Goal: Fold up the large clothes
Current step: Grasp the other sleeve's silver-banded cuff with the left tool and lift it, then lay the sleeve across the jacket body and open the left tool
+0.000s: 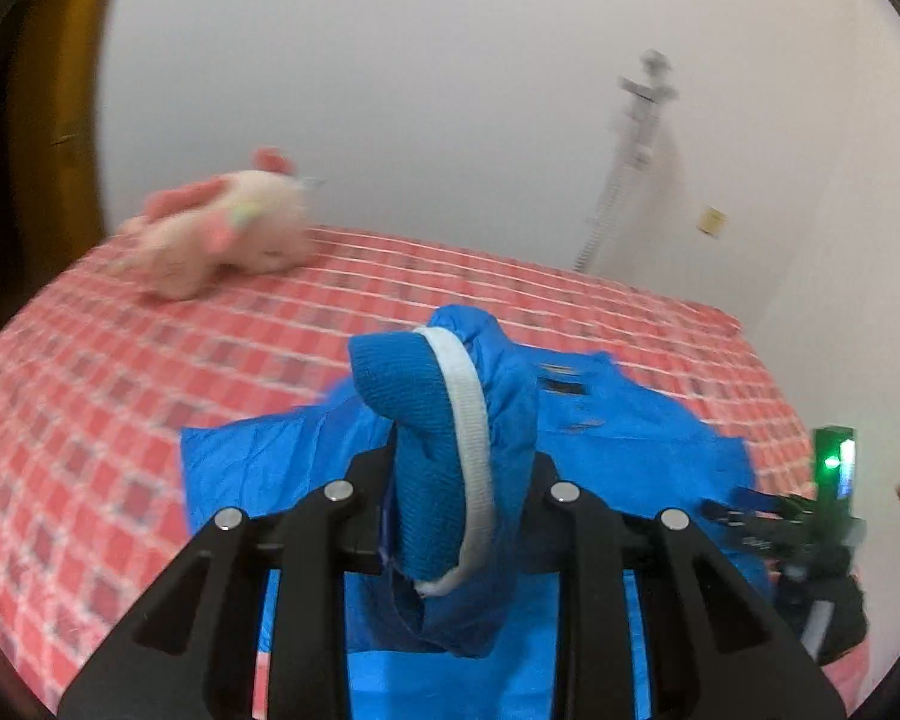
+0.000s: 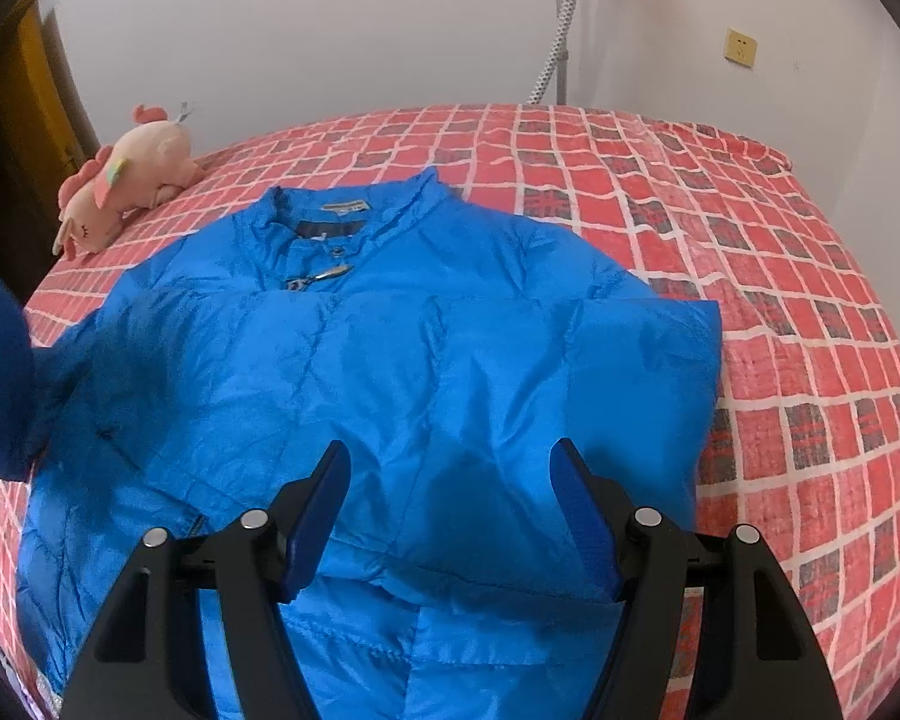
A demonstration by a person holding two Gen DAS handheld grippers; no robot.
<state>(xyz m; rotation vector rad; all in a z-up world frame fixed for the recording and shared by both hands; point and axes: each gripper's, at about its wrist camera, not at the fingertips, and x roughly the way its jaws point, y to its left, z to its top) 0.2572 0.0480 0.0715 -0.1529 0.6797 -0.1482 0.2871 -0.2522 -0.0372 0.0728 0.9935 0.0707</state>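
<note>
Now the left gripper [image 1: 450, 510] has its jaws clamped on the cuff [image 1: 444, 450] of the blue jacket [image 2: 390, 360] spread on the bed [image 2: 780, 300], and should lay that sleeve flat across the chest while the right gripper [image 2: 450, 516] hangs with jaws apart.

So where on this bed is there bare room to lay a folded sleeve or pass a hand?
Free: the checked bedspread right of the blue jacket, out to the bed's far right corner, and the strip between the collar and the wall. Crowded: the far left corner, where the pink plush toy lies close to the jacket's shoulder.
</note>
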